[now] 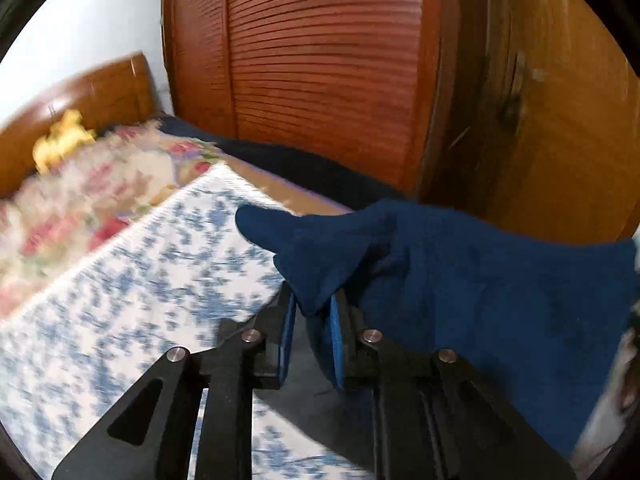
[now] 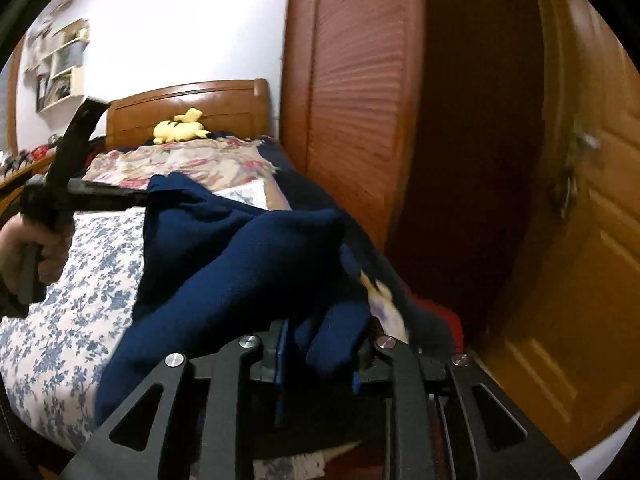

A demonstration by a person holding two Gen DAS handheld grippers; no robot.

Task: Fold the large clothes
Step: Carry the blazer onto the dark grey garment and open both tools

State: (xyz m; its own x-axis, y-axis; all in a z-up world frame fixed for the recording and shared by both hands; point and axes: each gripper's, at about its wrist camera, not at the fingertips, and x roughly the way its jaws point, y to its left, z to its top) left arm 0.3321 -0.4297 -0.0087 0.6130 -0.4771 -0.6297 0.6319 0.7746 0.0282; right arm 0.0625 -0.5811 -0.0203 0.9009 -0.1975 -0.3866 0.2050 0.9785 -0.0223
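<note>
A dark blue garment hangs between my two grippers above the bed. My left gripper is shut on one edge of it; the cloth bunches out between the blue pads and stretches away to the right. In the right wrist view the same garment drapes from the left gripper, held in a hand at the left, down to my right gripper, which is shut on a thick fold of it.
The bed has a white sheet with blue flowers, a floral quilt, a yellow plush toy and a wooden headboard. A slatted wooden wardrobe and a wooden door stand to the right.
</note>
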